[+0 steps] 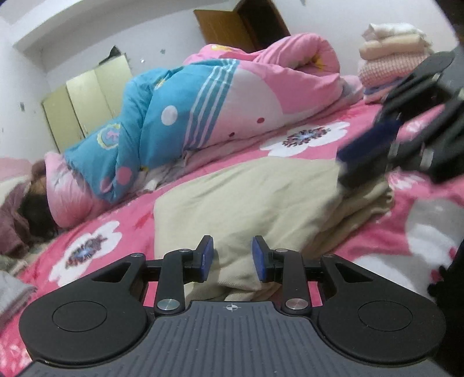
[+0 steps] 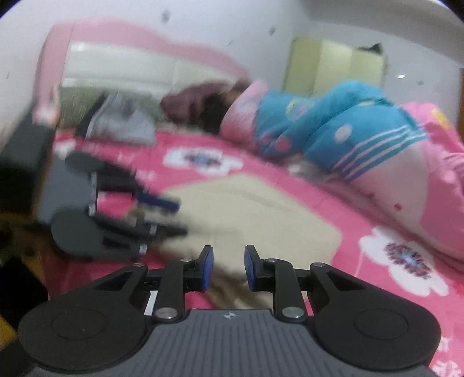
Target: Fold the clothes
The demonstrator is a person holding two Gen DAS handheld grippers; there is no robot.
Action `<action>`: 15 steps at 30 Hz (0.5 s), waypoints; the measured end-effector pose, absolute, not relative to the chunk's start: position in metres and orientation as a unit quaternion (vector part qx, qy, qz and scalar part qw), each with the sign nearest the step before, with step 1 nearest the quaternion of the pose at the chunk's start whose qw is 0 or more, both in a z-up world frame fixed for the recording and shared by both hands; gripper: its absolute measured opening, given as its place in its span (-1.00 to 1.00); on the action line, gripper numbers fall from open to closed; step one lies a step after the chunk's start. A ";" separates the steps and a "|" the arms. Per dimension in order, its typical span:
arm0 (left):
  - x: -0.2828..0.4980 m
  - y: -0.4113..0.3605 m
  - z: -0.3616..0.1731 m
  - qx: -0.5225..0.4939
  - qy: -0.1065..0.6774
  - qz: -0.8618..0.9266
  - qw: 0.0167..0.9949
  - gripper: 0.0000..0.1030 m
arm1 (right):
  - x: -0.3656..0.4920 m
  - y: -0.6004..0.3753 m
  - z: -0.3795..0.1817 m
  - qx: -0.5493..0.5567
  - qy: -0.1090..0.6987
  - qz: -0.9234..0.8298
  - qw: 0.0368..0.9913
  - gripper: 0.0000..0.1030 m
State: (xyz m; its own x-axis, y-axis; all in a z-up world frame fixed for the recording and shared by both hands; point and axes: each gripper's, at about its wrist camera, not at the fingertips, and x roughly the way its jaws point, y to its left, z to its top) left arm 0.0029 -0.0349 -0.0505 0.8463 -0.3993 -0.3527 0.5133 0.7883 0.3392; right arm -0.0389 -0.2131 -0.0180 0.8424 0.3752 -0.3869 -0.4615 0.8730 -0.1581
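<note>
Beige cloth [image 1: 261, 203], one piece, lies folded on the pink flowered bedspread [image 1: 95, 232], with layered edges showing at its right side in the left wrist view. One pink and blue quilt [image 1: 203, 95] is bunched along the far side of the bed, and a person [image 1: 34, 208] lies at its end, mostly covered. One stack of folded linens [image 1: 391, 49] sits at the far right corner of the bed. One pale green cabinet [image 1: 87, 101] stands against the wall, and one brown wooden wardrobe [image 1: 240, 26] stands behind the quilt. A grey garment [image 2: 121, 121] lies near the headboard [image 2: 130, 66] in the right wrist view.

Two grippers are in use. The left gripper [image 1: 233, 259] hovers over the near edge of the beige cloth with its blue pads a narrow gap apart; nothing is pinched between them. The right gripper [image 2: 229, 268] is likewise over the near edge of the cloth, its pads a narrow gap apart and gripping nothing. Each gripper also appears blurred in the other's view: the right one reaches in at the right side of the cloth, the left one at the left side. Whether those tips touch the fabric cannot be told through the blur.
</note>
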 end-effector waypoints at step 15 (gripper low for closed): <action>-0.008 0.026 -0.030 0.066 0.169 -0.214 0.960 0.00 | -0.023 -0.215 -0.062 -0.113 0.191 0.193 0.956 -0.49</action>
State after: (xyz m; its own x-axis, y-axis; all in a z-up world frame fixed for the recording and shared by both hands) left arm -0.0082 0.0265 -0.0298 0.8513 -0.3878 -0.3533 0.4323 0.9001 0.0537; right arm -0.0226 -0.2146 -0.0617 0.8524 0.3260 -0.4088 -0.4123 0.8999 -0.1421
